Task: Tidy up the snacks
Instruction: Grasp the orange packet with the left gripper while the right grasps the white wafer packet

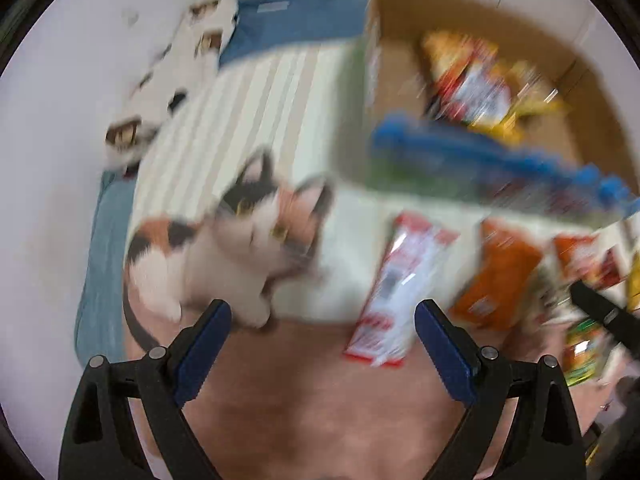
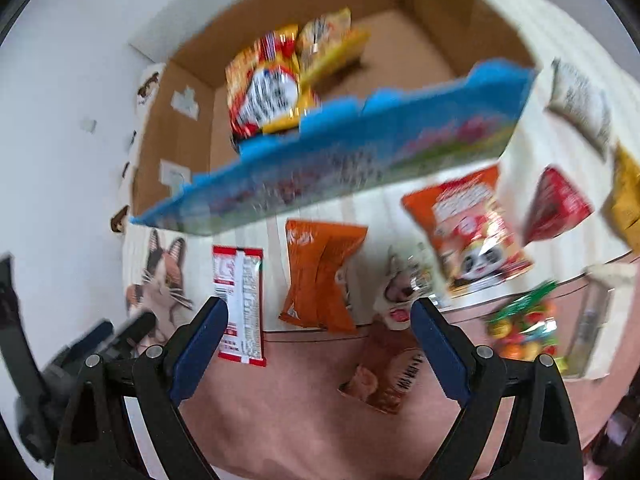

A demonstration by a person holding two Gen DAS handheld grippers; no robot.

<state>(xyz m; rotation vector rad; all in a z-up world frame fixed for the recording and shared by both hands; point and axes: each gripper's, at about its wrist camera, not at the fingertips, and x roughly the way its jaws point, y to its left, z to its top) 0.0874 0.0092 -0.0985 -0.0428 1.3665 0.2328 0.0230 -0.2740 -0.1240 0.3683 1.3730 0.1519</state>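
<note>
Both views are blurred. My left gripper [image 1: 322,312] is open with nothing between its fingers, above a pink cover and just short of a long red-and-white packet [image 1: 396,292]. My right gripper [image 2: 318,308] is also open and holds nothing; it hangs above the near edge of a striped mat, between the same packet [image 2: 240,304] and an orange bag [image 2: 320,276]. Behind these stands an open cardboard box [image 2: 304,8] with a blue printed front. Red and yellow snack bags [image 2: 272,84] lie inside it.
A panda bag [image 2: 472,224], a red packet [image 2: 556,204], a yellow bag [image 2: 624,200] and a pale packet [image 2: 580,100] lie on the mat at the right. A colourful candy bag [image 2: 524,328] and a brown packet [image 2: 384,376] rest on the pink cover. The mat [image 1: 256,92] bears a cat picture.
</note>
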